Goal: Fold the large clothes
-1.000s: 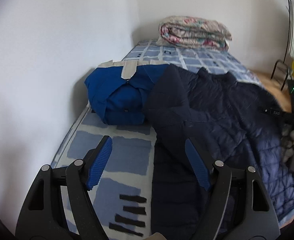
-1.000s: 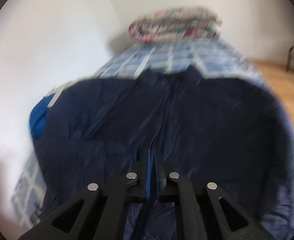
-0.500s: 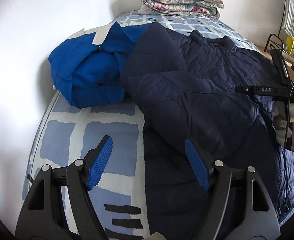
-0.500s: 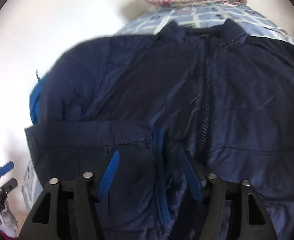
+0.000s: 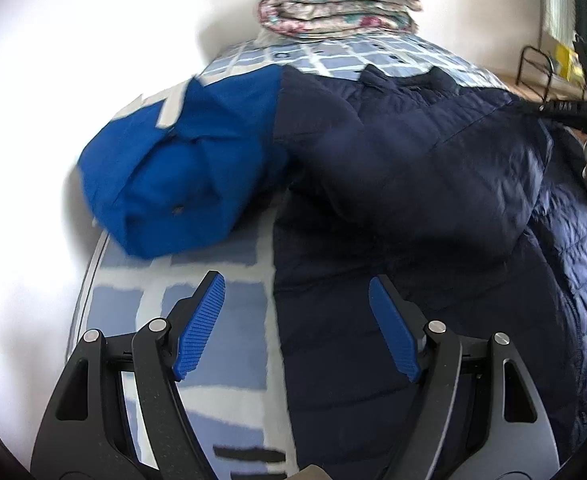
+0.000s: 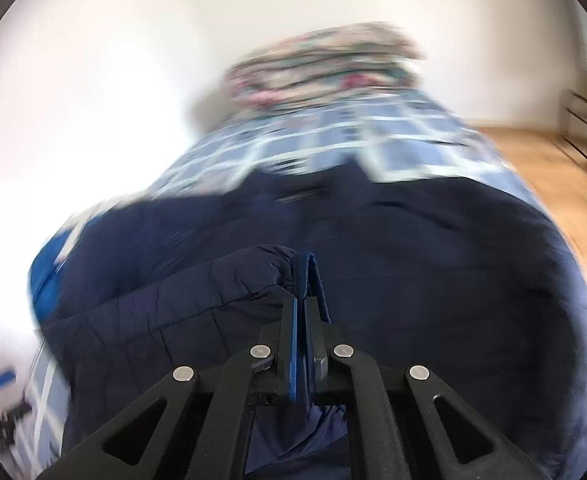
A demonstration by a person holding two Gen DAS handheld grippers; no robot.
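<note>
Jaws of the right gripper (image 6: 301, 304) pinched on the navy jacket (image 5: 413, 184); left gripper (image 5: 297, 320) spread wide, empty, blue garment (image 5: 181, 184) at 11 o'clock.

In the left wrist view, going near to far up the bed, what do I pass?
Left tongs → navy puffer jacket → checked bedsheet → folded floral quilt against the wall.
</note>
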